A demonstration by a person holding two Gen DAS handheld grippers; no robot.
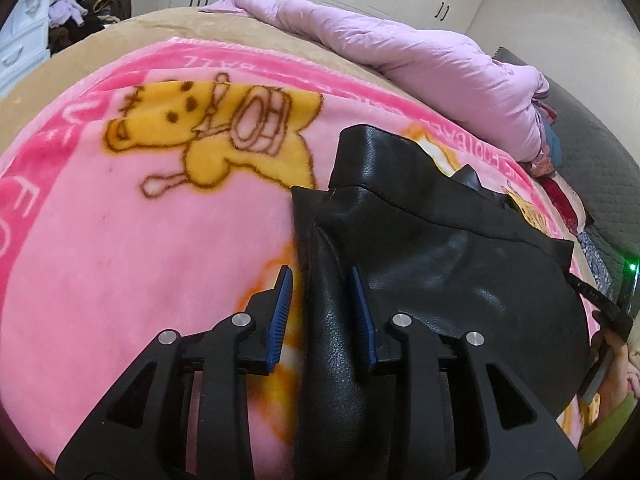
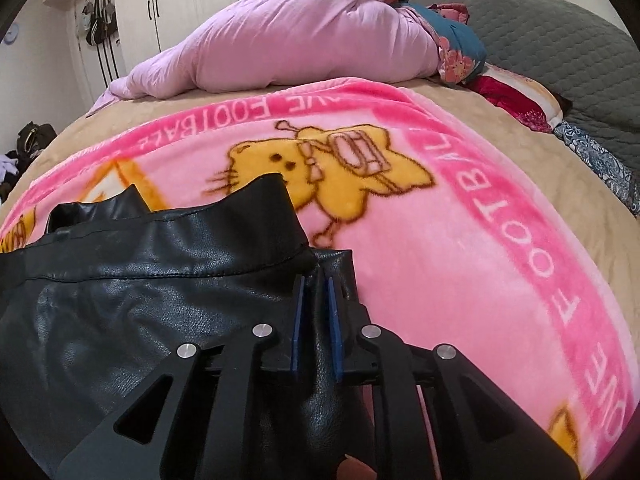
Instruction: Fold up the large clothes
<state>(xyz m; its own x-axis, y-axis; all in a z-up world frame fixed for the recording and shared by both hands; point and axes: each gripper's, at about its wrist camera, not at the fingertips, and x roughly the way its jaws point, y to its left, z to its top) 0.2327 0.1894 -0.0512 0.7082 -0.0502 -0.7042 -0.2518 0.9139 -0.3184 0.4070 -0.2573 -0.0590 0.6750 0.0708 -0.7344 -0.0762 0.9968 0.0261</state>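
A black leather jacket (image 1: 440, 240) lies on a pink cartoon blanket (image 1: 140, 260) spread over the bed. In the left wrist view my left gripper (image 1: 320, 272) straddles a raised fold at the jacket's left edge. Its right pad touches the leather and a slit of blanket shows beside its left pad, so it stands open. In the right wrist view my right gripper (image 2: 315, 280) is shut on the right edge of the jacket (image 2: 140, 280), just below the collar, with leather pinched between the blue pads. The blanket (image 2: 440, 260) stretches away to the right.
A bunched lilac duvet (image 1: 400, 48) (image 2: 300, 40) lies at the far side of the bed, with pillows (image 2: 516, 100) and a grey quilted headboard (image 2: 560, 40) beside it. White wardrobes (image 2: 192, 4) stand behind. A hand (image 1: 616, 356) shows at the right edge.
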